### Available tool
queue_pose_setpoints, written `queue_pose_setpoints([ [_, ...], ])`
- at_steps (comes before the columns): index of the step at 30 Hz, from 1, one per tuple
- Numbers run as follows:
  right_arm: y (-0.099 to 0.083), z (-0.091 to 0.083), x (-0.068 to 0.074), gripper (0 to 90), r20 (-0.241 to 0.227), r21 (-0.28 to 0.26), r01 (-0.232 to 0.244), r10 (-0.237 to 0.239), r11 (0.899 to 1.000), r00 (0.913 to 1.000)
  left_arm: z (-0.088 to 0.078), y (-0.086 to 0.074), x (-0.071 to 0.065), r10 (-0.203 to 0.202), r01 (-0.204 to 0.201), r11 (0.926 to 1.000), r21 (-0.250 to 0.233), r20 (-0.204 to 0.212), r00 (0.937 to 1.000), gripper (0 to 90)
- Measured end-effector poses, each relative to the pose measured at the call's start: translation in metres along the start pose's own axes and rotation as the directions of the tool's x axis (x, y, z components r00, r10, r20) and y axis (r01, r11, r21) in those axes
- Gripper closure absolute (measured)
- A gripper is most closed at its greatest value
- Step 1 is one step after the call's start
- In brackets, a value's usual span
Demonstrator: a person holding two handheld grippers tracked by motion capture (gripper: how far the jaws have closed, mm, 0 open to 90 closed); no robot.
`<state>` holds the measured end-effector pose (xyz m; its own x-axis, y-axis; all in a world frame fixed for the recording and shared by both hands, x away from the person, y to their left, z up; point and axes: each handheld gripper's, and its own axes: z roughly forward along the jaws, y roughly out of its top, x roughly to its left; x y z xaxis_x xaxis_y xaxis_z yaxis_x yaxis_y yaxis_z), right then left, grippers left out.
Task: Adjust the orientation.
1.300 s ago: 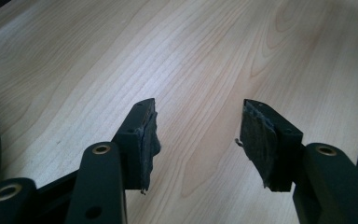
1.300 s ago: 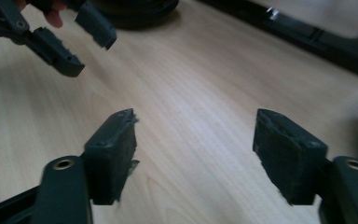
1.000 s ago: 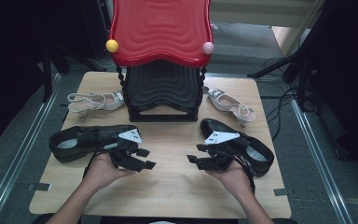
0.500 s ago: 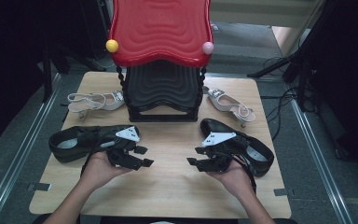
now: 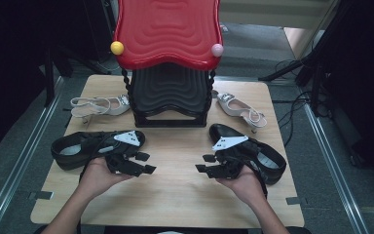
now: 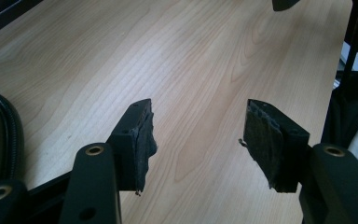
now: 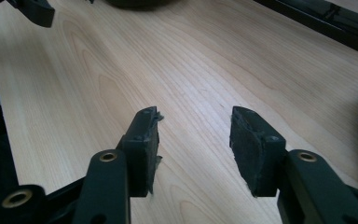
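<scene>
The left tongs (image 5: 143, 162) sit low over the desk (image 5: 175, 195) toward its near left, jaws apart with bare wood between the pads (image 6: 144, 140), gripping nothing; the right tongs (image 5: 205, 163) mirror them toward the near right, and their jaws have just been closing a little, yet they too stand apart with bare wood between the pads (image 7: 249, 144). The two pairs point inward at each other across the middle of the desk, well apart. Just behind the left tongs, along the left edge, lies a black shoe (image 5: 75, 148), on its side as far as one can tell, its opening facing the near edge; the left hand (image 5: 97, 175) is right beside it. A second black shoe (image 5: 268, 158) lies just behind and beside the right hand (image 5: 243, 183), angled toward the right edge. Farther back, a pale strappy sandal (image 5: 97, 105) rests near the far left corner and its mate (image 5: 238, 109) near the far right corner. Between them, at the middle of the far edge, stands a black ribbed rack (image 5: 169, 95) topped by a wavy red tray (image 5: 168, 31), with a yellow ball (image 5: 117, 48) and a pink ball (image 5: 217, 49) at the tray's front corners.
</scene>
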<state>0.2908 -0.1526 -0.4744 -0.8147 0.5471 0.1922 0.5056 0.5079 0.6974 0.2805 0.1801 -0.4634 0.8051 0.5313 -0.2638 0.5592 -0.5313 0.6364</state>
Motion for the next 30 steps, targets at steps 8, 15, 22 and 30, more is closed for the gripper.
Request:
queue_pose_setpoints([
  [8, 0.002, 0.004, -0.003, 46.8, -0.011, 0.013, 0.005, -0.005, 1.0, 0.9999, -0.016, -0.007, 0.002, 0.007, -0.007, 0.9999, 0.015, -0.003, 1.0, 50.9],
  [15, 0.005, 0.009, -0.002, 46.8, -0.038, 0.023, 0.013, -0.012, 1.0, 0.9992, -0.033, -0.011, 0.006, 0.01, -0.008, 0.9994, 0.033, -0.044, 0.999, 47.3],
  [22, 0.006, 0.013, 0.0, 47.2, -0.053, 0.034, 0.037, -0.035, 0.999, 0.998, -0.051, -0.017, 0.011, 0.011, -0.008, 0.9989, 0.046, -0.077, 0.9969, 47.6],
  [30, 0.006, 0.016, 0.0, 46.1, -0.059, 0.039, 0.047, -0.045, 0.998, 0.9973, -0.08, -0.028, 0.026, -0.033, 0.035, 0.9991, 0.024, -0.109, 0.9935, 47.9],
])
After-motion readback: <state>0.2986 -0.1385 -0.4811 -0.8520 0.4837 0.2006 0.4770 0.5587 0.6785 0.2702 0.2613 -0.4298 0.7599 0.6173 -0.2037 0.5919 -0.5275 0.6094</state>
